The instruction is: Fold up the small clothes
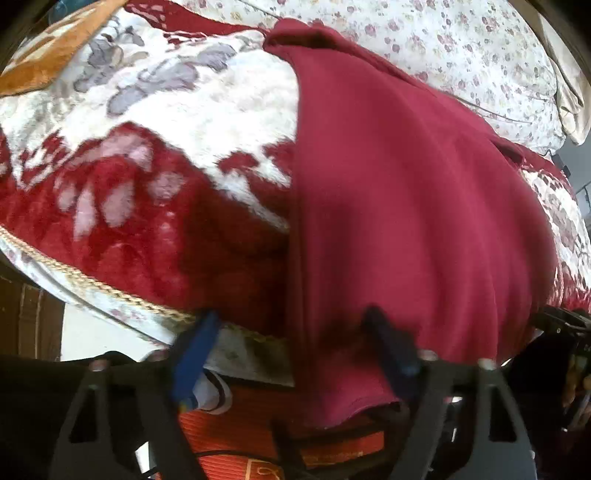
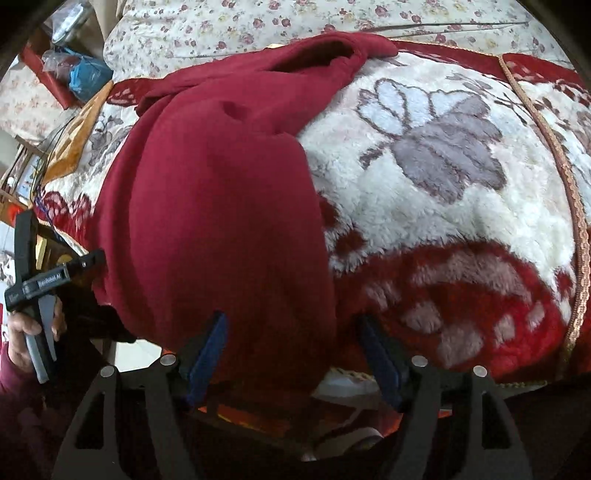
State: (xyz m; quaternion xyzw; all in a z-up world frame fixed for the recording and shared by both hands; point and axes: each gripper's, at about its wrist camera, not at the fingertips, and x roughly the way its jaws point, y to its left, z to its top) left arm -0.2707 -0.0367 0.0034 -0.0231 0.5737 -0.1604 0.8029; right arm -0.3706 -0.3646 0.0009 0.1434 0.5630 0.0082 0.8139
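Note:
A dark red garment lies spread lengthwise on a plush red and white flowered blanket, with its near hem hanging over the bed's front edge. My left gripper stands open over the hem. The garment's left edge runs between its blue fingers, and the pads do not press the cloth. In the right wrist view the same garment fills the left half. My right gripper is open astride its right edge near the hem, with cloth between the fingers but not pinched.
A flowered sheet covers the far side of the bed. An orange cushion lies at the far left. Below the bed's edge is an orange mat. A hand holds the other gripper's handle. Clutter sits beside the bed.

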